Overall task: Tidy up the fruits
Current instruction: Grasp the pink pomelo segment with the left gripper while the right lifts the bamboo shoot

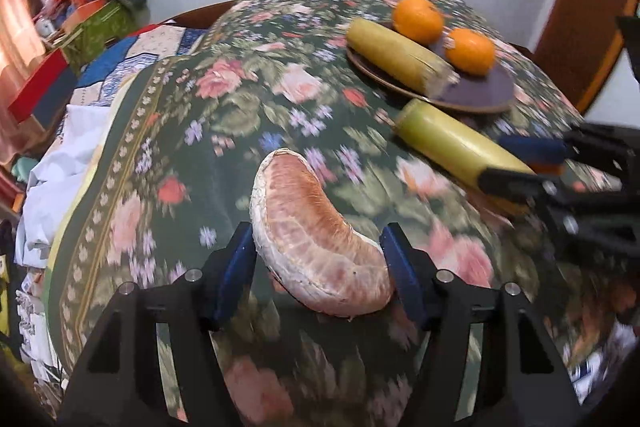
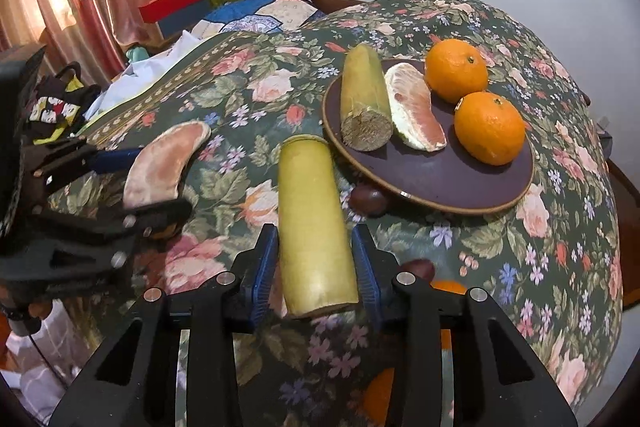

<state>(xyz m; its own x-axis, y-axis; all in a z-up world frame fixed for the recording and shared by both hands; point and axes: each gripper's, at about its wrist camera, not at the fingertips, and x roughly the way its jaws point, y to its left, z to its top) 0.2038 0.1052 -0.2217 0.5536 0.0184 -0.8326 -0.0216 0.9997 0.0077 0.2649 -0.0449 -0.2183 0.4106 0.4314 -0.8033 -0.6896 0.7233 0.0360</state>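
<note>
Pink and pithy, the pomelo wedge (image 1: 316, 239) sits between the blue pads (image 1: 240, 267) of the left tool (image 1: 318, 269), which is closed on it; it seems lifted off the flowered tablecloth (image 1: 224, 115), though the blur makes that hard to confirm. To its right, the right tool (image 2: 316, 269) grips a pale yellow-green cane stick (image 2: 312, 223) near its cut end, with the stick pointing forward toward the plate. Further right on the table stands the dark plate (image 2: 460, 187), already carrying a second cane stick (image 2: 364, 99), another pomelo wedge (image 2: 416, 107) and two oranges (image 2: 456, 71) (image 2: 490, 127). A dark chestnut (image 2: 368, 201) lies just beside the plate's near rim, another (image 2: 418, 269) sits close to the right tool, and something orange (image 2: 448, 287) shows partly behind that tool.

Judging by this, the gathering step is under way: both tools carry a piece bound for the plate. Next, each piece needs carrying over the rim and setting down on bare plate. The free room looks to be at the near and right side, so the stick could go alongside the first one and the wedge beside its twin. The tools should go in one at a time to avoid clashing, and the round oranges may roll if nudged.
</note>
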